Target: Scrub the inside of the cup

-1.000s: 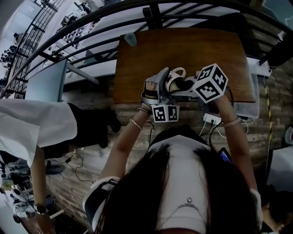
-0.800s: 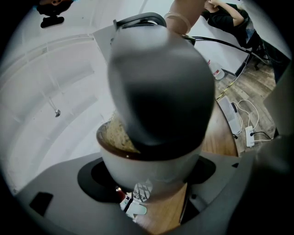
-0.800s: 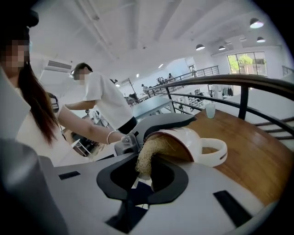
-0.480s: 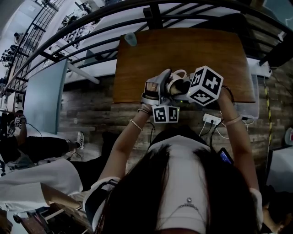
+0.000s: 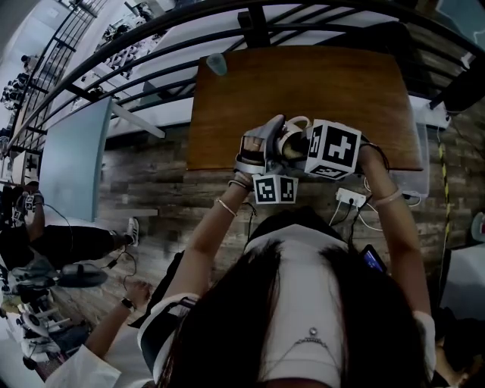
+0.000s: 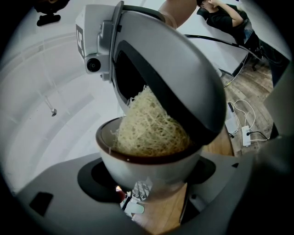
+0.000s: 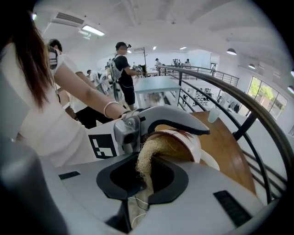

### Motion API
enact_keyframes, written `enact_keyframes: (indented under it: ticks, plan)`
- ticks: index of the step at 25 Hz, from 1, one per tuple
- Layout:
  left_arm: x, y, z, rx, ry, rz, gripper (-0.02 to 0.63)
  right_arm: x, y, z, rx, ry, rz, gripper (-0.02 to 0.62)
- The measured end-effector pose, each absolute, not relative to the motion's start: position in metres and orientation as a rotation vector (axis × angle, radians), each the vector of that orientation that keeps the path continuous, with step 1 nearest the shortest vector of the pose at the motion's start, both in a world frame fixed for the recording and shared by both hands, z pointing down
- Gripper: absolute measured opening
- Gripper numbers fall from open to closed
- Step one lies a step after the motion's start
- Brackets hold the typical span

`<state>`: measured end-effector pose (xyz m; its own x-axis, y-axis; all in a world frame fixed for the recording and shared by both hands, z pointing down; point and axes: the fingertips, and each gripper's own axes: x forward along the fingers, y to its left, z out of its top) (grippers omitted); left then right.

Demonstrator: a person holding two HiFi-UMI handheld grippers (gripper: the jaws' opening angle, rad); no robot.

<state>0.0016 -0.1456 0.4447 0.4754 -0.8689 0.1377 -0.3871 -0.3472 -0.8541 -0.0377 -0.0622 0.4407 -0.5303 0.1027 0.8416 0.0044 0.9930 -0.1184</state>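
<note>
The right gripper (image 7: 143, 180) has its jaws closed on a scrubber (image 7: 146, 160), a pale wad of fibres. The left gripper (image 6: 149, 178) has its jaws clamped on the sides of the cup (image 6: 138, 161). The scrubber is pushed into the cup's mouth.

Much is covered. In the head view the cup (image 5: 291, 138) is only a sliver between the left gripper (image 5: 260, 148) and the right gripper (image 5: 307, 144), whose marker cube (image 5: 333, 149) blocks most of it. In the left gripper view the scrubber (image 6: 149, 127) fills the mouth, so the inner wall and bottom cannot be seen, and the right gripper's shell (image 6: 165, 69) covers the far rim. The cup's base is cut off between the left jaws. In the right gripper view, how deep the scrubber reaches is hard to tell.

The cup (image 7: 183, 141) is white with a dark brown rim. It lies on its side in the air above the table (image 5: 303, 83), clear of the wood. Its axis runs sideways from one gripper to the other. The mouth faces the right gripper and the base faces away from it. Its axis crosses the left jaws, so in the left gripper view the rim is at the top. A white handle (image 5: 297, 120) loops out on the side away from the person.

A small clear cup (image 5: 216, 64) stands at the table's far left corner, well apart. Dark railings (image 5: 258, 15) run beyond the table. A power strip (image 5: 350, 198) lies on the floor near the table.
</note>
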Motion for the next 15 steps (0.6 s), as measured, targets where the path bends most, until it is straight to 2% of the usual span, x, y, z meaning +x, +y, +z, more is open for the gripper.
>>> enact_keyframes:
  ticks: [15]
  plan:
    - [-0.0023, -0.1518, 0.4503, -1.963, 1.073, -0.787, 0.408, -0.0368, -0.07, 0.4473, -0.031, -2.098, 0.035, 0.072]
